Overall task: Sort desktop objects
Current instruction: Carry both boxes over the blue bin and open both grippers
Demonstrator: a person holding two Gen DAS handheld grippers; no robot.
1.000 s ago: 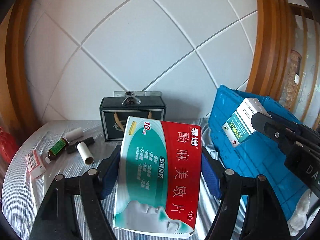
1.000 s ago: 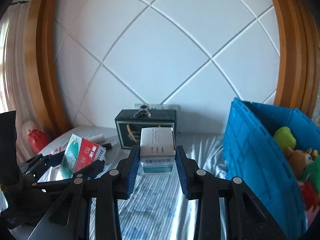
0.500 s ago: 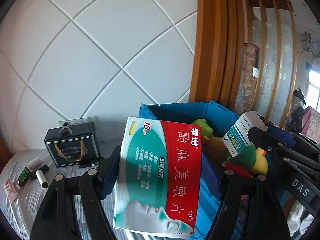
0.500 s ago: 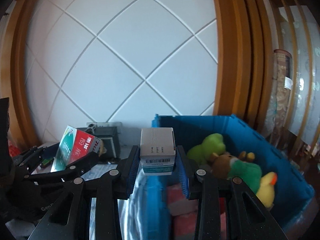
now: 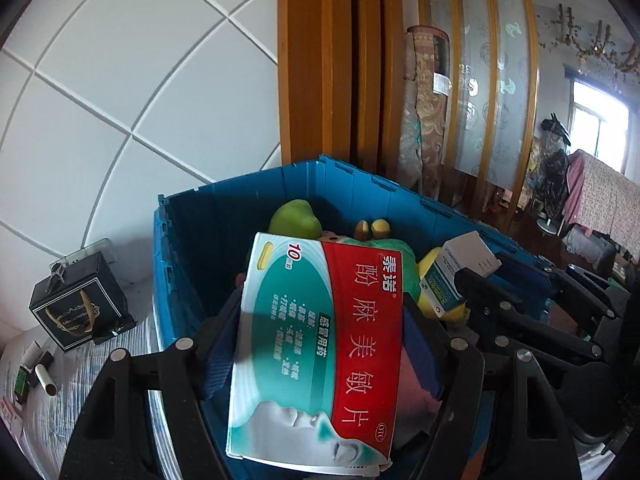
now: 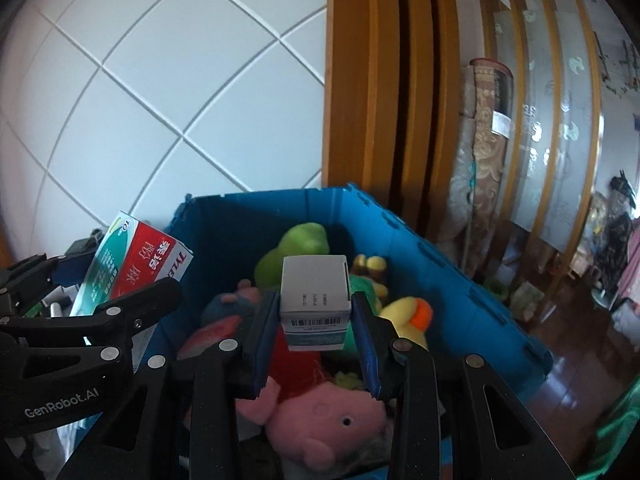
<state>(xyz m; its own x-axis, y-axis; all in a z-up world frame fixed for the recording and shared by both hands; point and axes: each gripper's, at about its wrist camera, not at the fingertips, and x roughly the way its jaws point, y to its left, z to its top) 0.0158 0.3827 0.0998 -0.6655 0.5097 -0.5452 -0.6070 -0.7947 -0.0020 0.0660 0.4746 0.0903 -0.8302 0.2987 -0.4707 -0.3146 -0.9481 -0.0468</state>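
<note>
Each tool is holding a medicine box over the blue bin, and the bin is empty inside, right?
Not quite. The left tool does hold the big red and green medicine box, and the right tool holds the small white box, both over the blue bin. But the bin is not empty: the right wrist view shows plush toys in it, like a pink pig.

The medicine box [image 5: 320, 336] reads "泰诺", "酚麻美敏片", "10" and "OTC"; the left tool [image 6: 120, 304] reads "GenRobot.AI".
</note>
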